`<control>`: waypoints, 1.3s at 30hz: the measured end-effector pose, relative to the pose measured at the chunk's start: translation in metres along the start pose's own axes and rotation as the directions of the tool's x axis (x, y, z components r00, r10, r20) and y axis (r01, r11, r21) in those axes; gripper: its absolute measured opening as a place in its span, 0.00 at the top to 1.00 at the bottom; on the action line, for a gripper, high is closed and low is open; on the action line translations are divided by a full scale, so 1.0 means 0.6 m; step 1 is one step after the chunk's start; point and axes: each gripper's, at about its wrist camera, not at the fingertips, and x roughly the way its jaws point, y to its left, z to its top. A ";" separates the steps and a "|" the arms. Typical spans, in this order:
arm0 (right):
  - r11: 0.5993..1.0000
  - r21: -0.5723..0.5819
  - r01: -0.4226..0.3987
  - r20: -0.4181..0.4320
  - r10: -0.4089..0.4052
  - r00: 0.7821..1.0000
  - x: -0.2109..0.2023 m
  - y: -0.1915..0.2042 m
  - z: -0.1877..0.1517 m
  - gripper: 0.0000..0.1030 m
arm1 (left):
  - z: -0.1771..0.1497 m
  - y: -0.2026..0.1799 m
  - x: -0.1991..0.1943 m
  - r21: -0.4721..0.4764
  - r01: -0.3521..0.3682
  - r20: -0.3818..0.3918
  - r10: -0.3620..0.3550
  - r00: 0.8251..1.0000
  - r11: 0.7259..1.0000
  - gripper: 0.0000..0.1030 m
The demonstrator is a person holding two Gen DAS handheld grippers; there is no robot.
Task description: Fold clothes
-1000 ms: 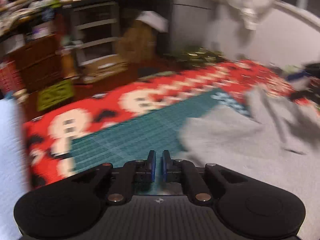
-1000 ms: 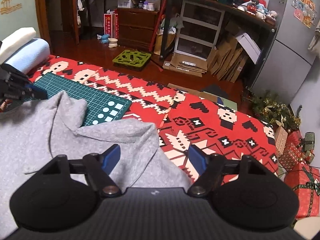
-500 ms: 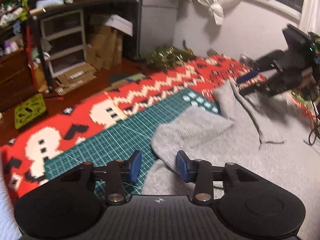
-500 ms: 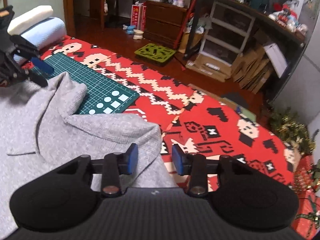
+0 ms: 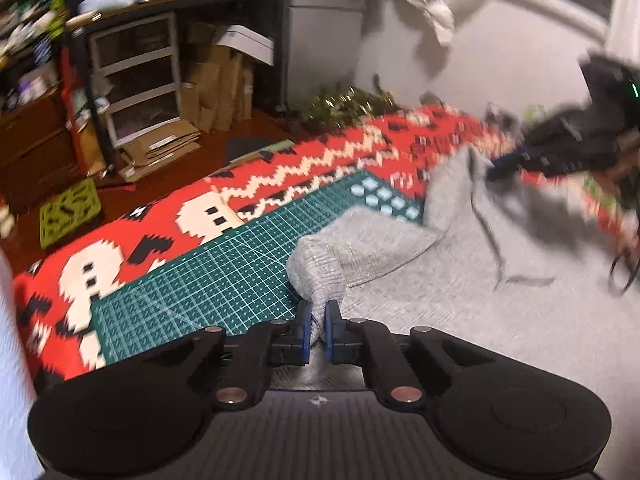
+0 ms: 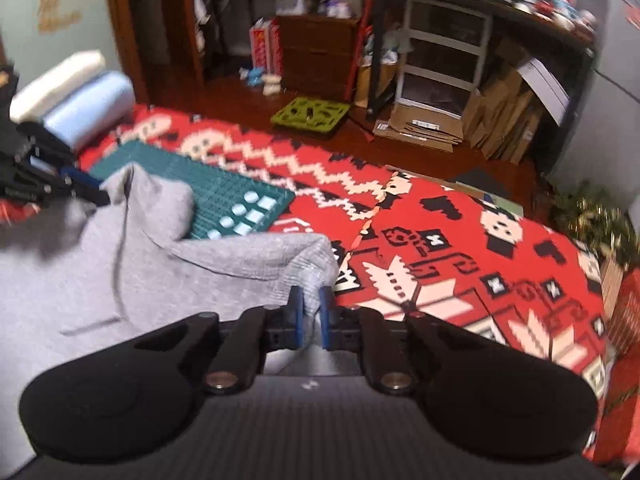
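my left gripper [image 5: 316, 325] has just closed and is pinched on a ribbed cuff of the grey sweater [image 5: 460, 280]; cloth sits between the blue pads. my right gripper [image 6: 311, 317] has likewise just closed on the other ribbed cuff, fabric bunched between its pads. the sweater lies spread and rumpled, partly on the green cutting mat [image 5: 224, 276], partly on the red patterned blanket [image 6: 460, 240], one sleeve end in each grip.

progress, as i judge it: early. both grasps made, no fold laid yet; sleeves to bring in, body to fold over.

not readable: the hem and the near half of the sweater are cut off behind my gripper bodies. both views are motion-blurred. how deep the cloth sits in either pinch i cannot tell.
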 end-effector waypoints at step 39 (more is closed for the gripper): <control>0.936 0.351 0.022 0.013 -0.028 1.000 0.118 -0.102 0.044 0.95 | 0.059 0.096 0.094 -0.280 -0.100 -0.062 0.086 0.994 0.955 0.94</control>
